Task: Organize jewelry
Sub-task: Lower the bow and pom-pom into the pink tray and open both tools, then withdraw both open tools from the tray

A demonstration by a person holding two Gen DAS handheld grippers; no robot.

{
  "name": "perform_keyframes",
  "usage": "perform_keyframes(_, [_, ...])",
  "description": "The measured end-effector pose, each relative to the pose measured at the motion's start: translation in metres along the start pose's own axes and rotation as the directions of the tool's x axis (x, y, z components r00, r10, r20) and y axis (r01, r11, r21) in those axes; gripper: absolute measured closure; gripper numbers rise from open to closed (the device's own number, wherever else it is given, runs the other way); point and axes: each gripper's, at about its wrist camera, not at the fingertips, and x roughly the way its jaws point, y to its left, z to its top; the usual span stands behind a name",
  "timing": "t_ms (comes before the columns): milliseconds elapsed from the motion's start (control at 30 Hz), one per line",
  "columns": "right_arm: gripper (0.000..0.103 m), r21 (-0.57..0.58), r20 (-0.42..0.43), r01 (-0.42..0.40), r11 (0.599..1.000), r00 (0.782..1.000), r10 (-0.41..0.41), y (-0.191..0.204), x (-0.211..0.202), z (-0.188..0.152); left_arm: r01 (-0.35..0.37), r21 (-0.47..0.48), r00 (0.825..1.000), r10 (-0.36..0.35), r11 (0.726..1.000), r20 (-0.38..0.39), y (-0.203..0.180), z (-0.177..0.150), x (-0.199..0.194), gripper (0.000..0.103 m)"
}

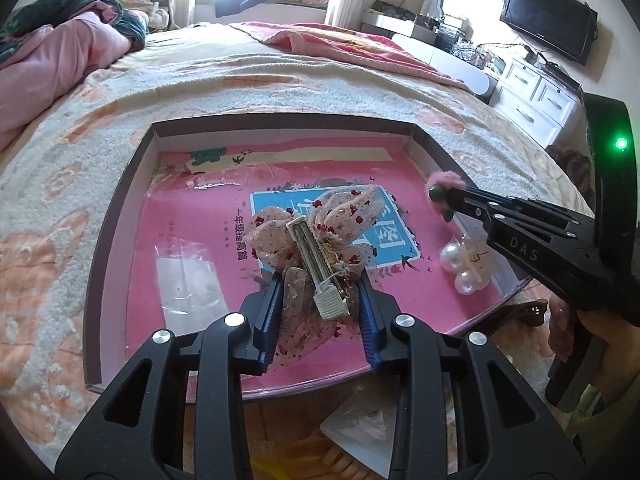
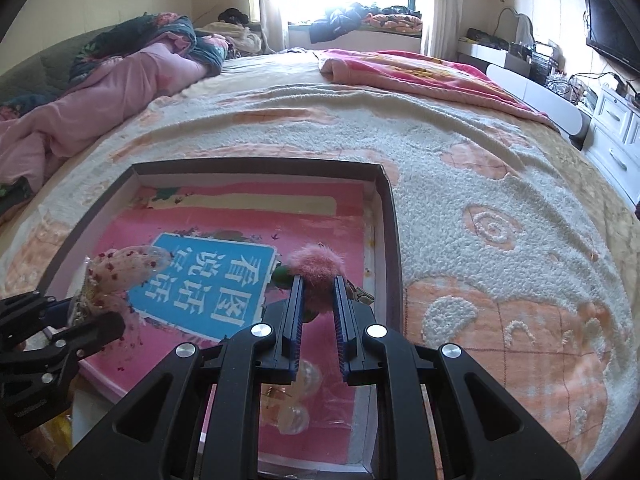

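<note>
**Two clips held over a tray on the bed**

Bedroom daylight comes from a window at 12 o'clock, over a wide bed covered by a cream and peach fleece blanket (image 2: 460, 184). Crumpled pink bedding (image 2: 100, 96) lies at 10 o'clock, and a dark television (image 1: 548, 20) hangs on the wall at 2 o'clock above white drawers (image 1: 536, 96).

On the blanket sits a shallow dark-rimmed box tray (image 1: 116, 216), lined by a pink book cover with a blue label (image 2: 208, 284).

The left gripper (image 1: 320, 280) points down into the tray from 6 o'clock. Between its blue pads sits a lace bow hair clip (image 1: 320, 232), its metal clasp facing up and its sheer pink loops fanning toward 12 o'clock. The fingers bracket the bow's lower fabric; whether the pads press on it or merely flank it cannot be told.

The right gripper (image 1: 450, 202) reaches in from 3 o'clock in the left wrist view. Its jaws are pressed together on a fuzzy pink pom-pom clip (image 2: 316, 266) with a green bead (image 1: 435, 192), held above the tray's right side.

Below that gripper, a pearl cluster ornament (image 1: 460, 268) lies on the pink cover near the tray's right edge. A clear plastic bag (image 1: 188, 280) lies flat at 9 o'clock of the bow.
</note>
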Motion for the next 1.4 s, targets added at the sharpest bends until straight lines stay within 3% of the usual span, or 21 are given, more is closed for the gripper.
perform_keyframes(267, [0.085,0.001,0.018,-0.010,1.000,1.000,0.010,0.001,-0.004,-0.006,-0.006,0.003,1.000,0.006,1.000,-0.004,-0.001,-0.001,0.001,0.072])
perform_keyframes(400, [0.069,0.008,0.046,-0.024,1.000,0.999,0.024,0.001,-0.013,-0.008,-0.011,0.002,1.000,0.011,1.000,-0.001,-0.001,-0.001,0.000,0.066])
perform_keyframes(733, [0.047,0.025,0.089,-0.034,0.999,0.995,0.032,-0.002,-0.040,-0.018,-0.018,-0.009,1.000,0.018,1.000,0.025,0.000,-0.006,-0.013,0.048])
perform_keyframes(1067, [0.025,0.053,0.146,-0.041,0.998,0.989,0.033,-0.009,-0.070,-0.037,-0.026,0.007,0.994,0.026,1.000,0.107,-0.005,-0.006,-0.040,0.022])
perform_keyframes(1233, [0.022,0.070,0.171,-0.055,0.996,0.984,0.042,-0.010,-0.089,-0.047,-0.037,0.011,0.987,0.035,0.999,0.159,-0.008,-0.008,-0.059,0.012])
perform_keyframes(1400, [0.022,0.064,0.180,-0.065,0.996,0.982,0.052,-0.007,-0.106,-0.052,-0.044,0.006,0.982,0.042,0.999,0.185,-0.009,-0.012,-0.074,0.011])
